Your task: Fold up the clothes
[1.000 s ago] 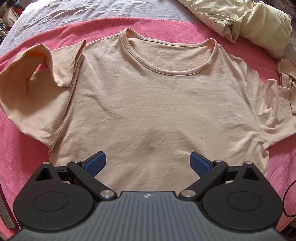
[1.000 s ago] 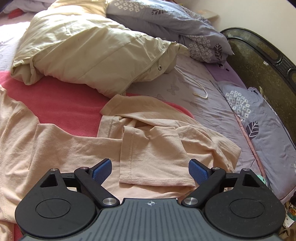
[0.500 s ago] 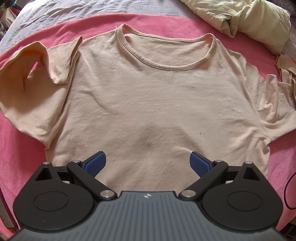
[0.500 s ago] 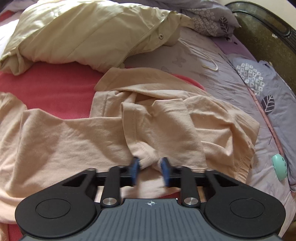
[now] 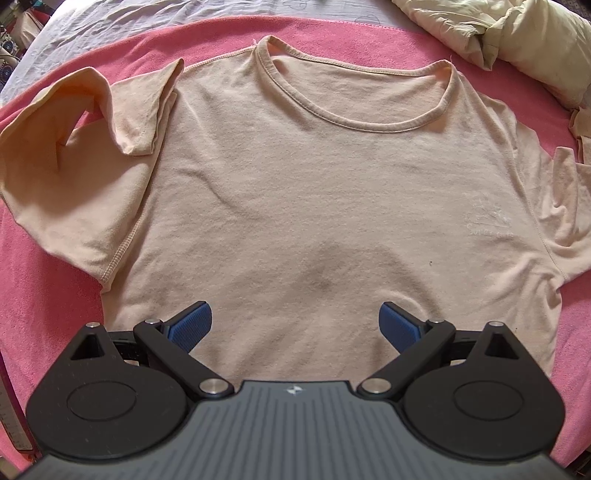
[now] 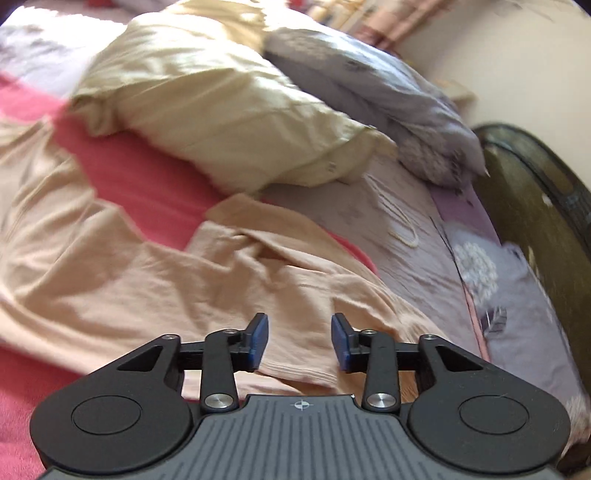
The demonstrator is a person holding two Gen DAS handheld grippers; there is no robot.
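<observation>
Right gripper: fingers part-spread, having just been opening, with the sleeve hem lying between them unpinched. Left gripper: fingers spread wide, empty, above the shirt midline. The shirt lies flat on the pink blanket, collar away, its rumpled sleeve nearest the right gripper, which probably takes it.

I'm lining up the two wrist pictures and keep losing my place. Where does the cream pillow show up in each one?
Left wrist view: the cream pillow sits in the top right corner, beyond the T-shirt.
Right wrist view: the cream pillow fills the upper middle, with a grey patterned pillow to its right.
Shared landmark: the pink blanket runs between the pillow and the T-shirt in both.
</observation>
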